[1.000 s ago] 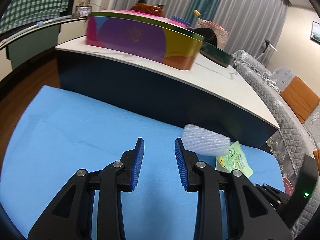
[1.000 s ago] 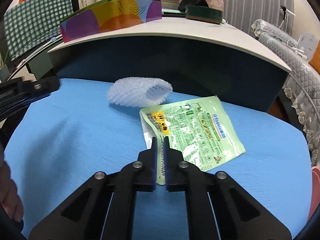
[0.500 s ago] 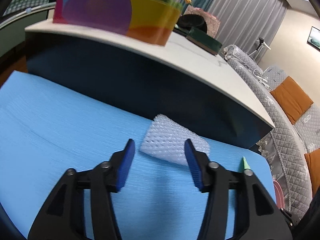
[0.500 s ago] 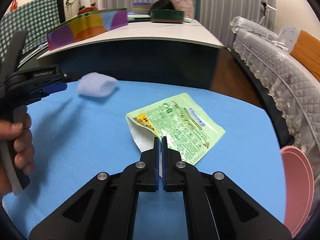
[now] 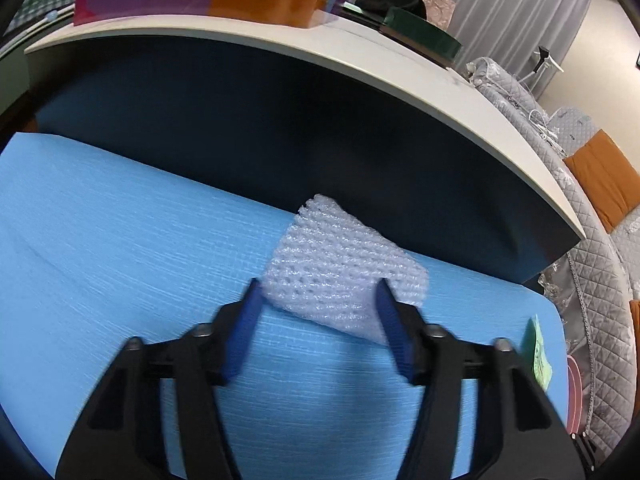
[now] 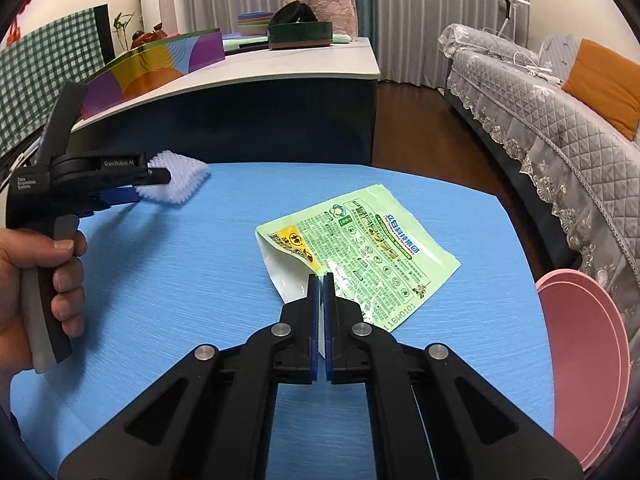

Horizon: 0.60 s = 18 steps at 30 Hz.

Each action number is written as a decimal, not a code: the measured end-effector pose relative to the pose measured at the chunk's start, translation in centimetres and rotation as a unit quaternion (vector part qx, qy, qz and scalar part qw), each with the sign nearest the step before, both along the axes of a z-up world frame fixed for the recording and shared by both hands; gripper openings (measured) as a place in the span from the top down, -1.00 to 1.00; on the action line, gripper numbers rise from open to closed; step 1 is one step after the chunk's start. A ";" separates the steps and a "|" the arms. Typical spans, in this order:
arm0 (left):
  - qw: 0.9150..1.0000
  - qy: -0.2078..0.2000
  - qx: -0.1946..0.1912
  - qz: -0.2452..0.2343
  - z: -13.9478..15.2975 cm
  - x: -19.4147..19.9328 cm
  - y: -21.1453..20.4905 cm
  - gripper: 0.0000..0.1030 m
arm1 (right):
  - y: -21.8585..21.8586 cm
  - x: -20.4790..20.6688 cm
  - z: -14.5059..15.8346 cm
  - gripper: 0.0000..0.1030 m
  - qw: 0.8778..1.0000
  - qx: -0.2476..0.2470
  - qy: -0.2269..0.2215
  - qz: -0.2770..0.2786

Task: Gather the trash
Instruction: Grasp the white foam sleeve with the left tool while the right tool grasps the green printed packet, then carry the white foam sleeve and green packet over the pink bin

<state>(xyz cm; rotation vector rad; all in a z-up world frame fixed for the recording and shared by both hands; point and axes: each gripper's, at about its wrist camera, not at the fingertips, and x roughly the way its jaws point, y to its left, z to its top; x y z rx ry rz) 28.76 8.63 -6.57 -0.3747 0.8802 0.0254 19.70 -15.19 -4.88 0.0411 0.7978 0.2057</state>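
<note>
Left tool is closing around the white foam net on the blue worktop, pads flanking it for pickup. Right tool is clamped tight on the green wrapper's near edge, evidently ready for lifting.

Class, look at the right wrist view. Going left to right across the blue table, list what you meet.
hand holding the left gripper → white foam net → green wrapper, pinched by the right gripper → pink bin rim
</note>
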 end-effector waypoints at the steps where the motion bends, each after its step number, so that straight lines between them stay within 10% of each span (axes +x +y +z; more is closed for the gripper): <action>1: 1.000 0.000 0.001 0.001 0.0 -0.1 -0.1 0.19 | -0.2 -0.1 0.2 0.95 1.000 0.001 -0.001 -0.001; 5: 1.000 -0.010 0.005 -0.002 0.7 -0.8 -0.3 0.65 | -0.8 -0.6 1.2 0.96 1.000 0.008 -0.012 -0.008; 18: 0.994 -0.062 0.071 -0.056 6.8 -6.3 -4.2 0.69 | -4.2 -4.8 6.6 0.99 0.996 0.051 -0.068 -0.039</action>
